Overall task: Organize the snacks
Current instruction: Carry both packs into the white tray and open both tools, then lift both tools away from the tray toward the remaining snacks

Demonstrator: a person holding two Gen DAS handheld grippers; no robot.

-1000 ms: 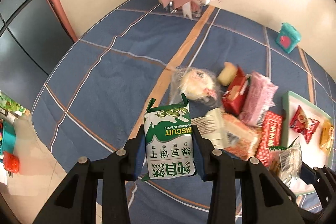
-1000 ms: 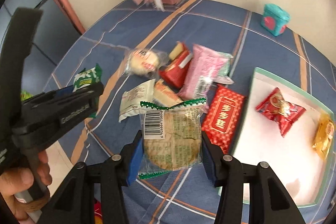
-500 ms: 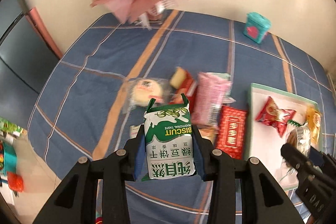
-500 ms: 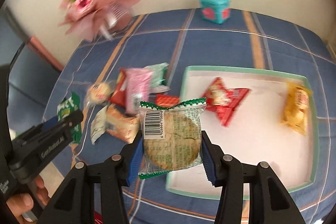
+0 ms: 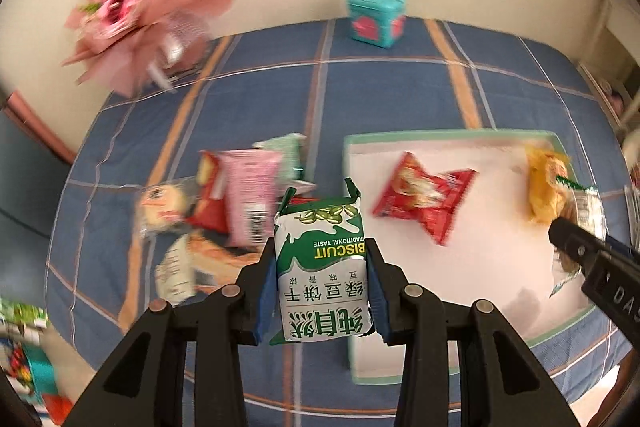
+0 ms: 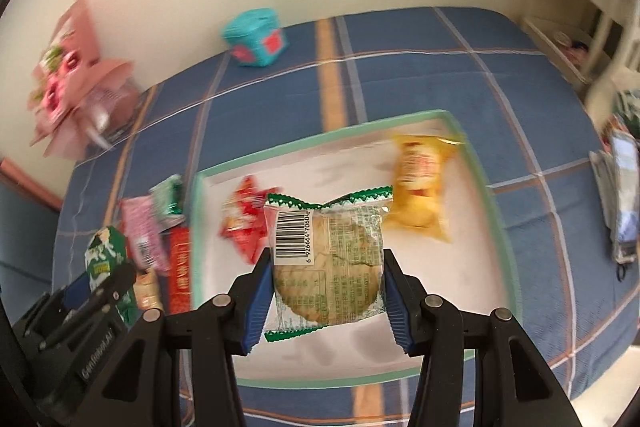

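My left gripper [image 5: 322, 291] is shut on a green and white biscuit packet [image 5: 322, 271], held above the near left corner of the white tray with a mint rim [image 5: 460, 267]. My right gripper [image 6: 326, 295] is shut on a clear packet with a round biscuit [image 6: 328, 267], held over the tray [image 6: 452, 291]. A red snack packet [image 5: 424, 201] and a yellow snack packet [image 5: 546, 187] lie in the tray. Several loose snacks, among them a pink packet [image 5: 250, 199], lie on the blue checked cloth left of the tray. The left gripper [image 6: 106, 281] also shows in the right wrist view.
A pink flower bouquet [image 5: 136, 11] stands at the back left by the wall. A teal box [image 5: 374, 17] sits at the back of the table. Some items [image 6: 622, 195] lie near the table's right edge. The table's near edge runs just below both grippers.
Both grippers have swung to the right with their packets, from over the loose snacks to over the tray. Both wrists rolled. The grips are unchanged.
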